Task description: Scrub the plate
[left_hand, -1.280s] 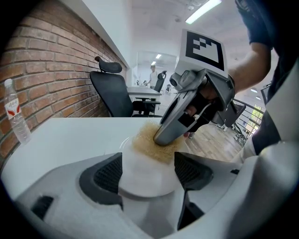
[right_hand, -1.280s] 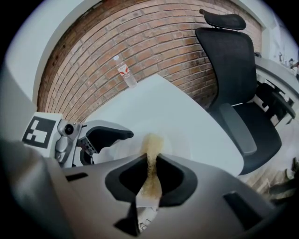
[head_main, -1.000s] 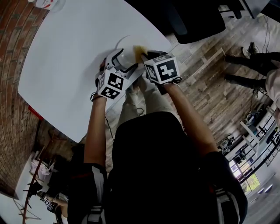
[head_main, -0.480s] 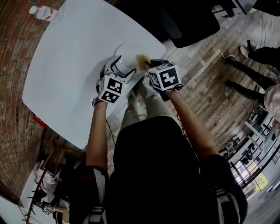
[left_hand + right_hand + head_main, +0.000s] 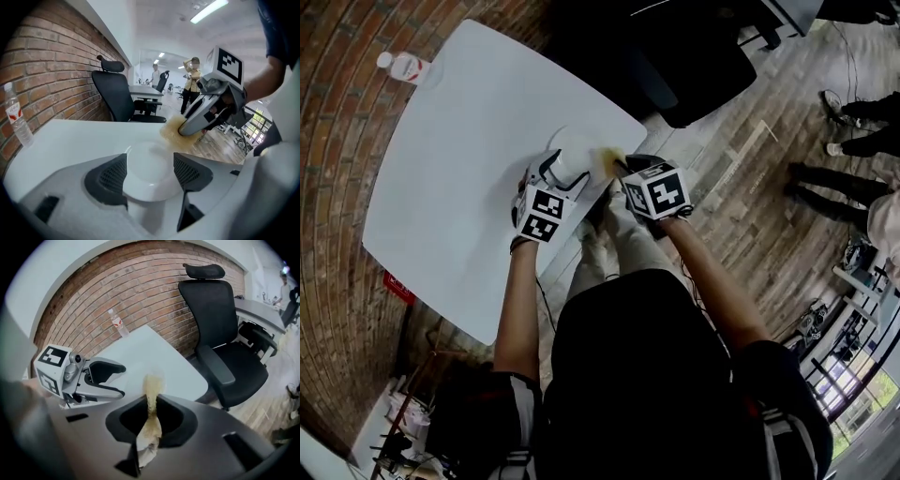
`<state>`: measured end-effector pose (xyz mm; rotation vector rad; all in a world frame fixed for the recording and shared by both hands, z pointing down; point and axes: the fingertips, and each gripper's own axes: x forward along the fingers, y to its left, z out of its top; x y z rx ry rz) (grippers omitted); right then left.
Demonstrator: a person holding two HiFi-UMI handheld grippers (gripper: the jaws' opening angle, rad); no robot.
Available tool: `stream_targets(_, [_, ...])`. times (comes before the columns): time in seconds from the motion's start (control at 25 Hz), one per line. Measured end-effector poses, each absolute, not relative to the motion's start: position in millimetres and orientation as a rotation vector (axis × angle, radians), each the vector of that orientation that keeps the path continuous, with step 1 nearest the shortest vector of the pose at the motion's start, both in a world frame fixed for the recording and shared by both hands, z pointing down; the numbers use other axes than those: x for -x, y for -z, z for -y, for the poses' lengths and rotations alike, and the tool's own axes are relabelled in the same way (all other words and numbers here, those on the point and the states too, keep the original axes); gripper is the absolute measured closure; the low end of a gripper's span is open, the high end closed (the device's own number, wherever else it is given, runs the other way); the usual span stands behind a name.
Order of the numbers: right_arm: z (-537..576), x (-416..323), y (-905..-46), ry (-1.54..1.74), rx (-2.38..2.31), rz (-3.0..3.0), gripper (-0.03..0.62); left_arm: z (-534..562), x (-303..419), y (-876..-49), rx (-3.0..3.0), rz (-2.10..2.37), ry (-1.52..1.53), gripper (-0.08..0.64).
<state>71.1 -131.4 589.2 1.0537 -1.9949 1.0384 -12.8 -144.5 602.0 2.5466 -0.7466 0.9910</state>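
Toward the 4 o'clock edge of the white desk [image 5: 459, 169], as the head view has it, a small white plate [image 5: 574, 150] lies flat. The left tool [image 5: 551, 173] stands at its 7 o'clock and the right tool [image 5: 617, 167] at its 3 o'clock. Left tool: jaws set wide with the plate between them, pads apparently bearing on opposite sides of the rim. Right tool: jaws narrow, pinching a yellow sponge [image 5: 605, 157] whose free end meets the plate's 3 o'clock rim. Judgement: the plate is rigid, glazed, probably slippery and breakable, and light enough to skate under scrubbing, so the rim is the place to hold it. The sponge is soft and compressible, best gripped at its rear with the front left free. Only the left gripper view confirms the plate between the pads, and only the right gripper view shows the sponge squeezed thin. Only the head view shows how near the plate sits to the desk edge. A water bottle [image 5: 403, 66] stands at the desk's 11 o'clock, well apart.
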Motion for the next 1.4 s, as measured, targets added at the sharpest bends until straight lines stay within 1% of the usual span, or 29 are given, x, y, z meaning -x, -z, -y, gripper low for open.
stream_targets(0.08, [136.4,-68.2,-577.7,-1.016,-1.066,2.049,0.552,149.8,11.4,-579.4,-2.578,0.773,-0.945,0.25])
stream_targets(0.2, [142.4,-66.5,-560.2,-0.993,-1.1,2.091,0.552,156.0,14.5,-550.7,-2.619,0.835,-0.88,0.334])
stream_targets(0.36, [149.0,-64.8,-533.9,-0.945,-1.148,2.141,0.552,159.0,18.7,-522.2,-2.674,0.917,-0.834,0.389])
stream_targets(0.52, [144.5,-62.8,-511.9,-0.91,-1.185,2.169,0.552,149.6,20.1,-496.9,-2.699,0.946,-0.749,0.487])
stream_targets(0.72, [142.8,-54.1,-487.2,-0.857,-1.232,2.2,0.552,146.5,21.2,-461.4,-2.752,0.983,-0.663,0.514])
stream_targets(0.96, [134.2,-42.1,-450.8,-0.791,-1.281,2.262,0.552,136.3,26.6,-412.8,-2.781,1.019,-0.483,0.537])
stream_targets(1.16, [128.2,-33.4,-416.0,-0.722,-1.344,2.326,0.552,125.8,35.4,-364.5,-2.756,1.023,-0.287,0.54])
stream_targets(1.4, [116.6,-25.9,-371.0,-0.614,-1.427,2.408,0.552,108.4,46.8,-332.7,-2.778,1.019,-0.232,0.54])
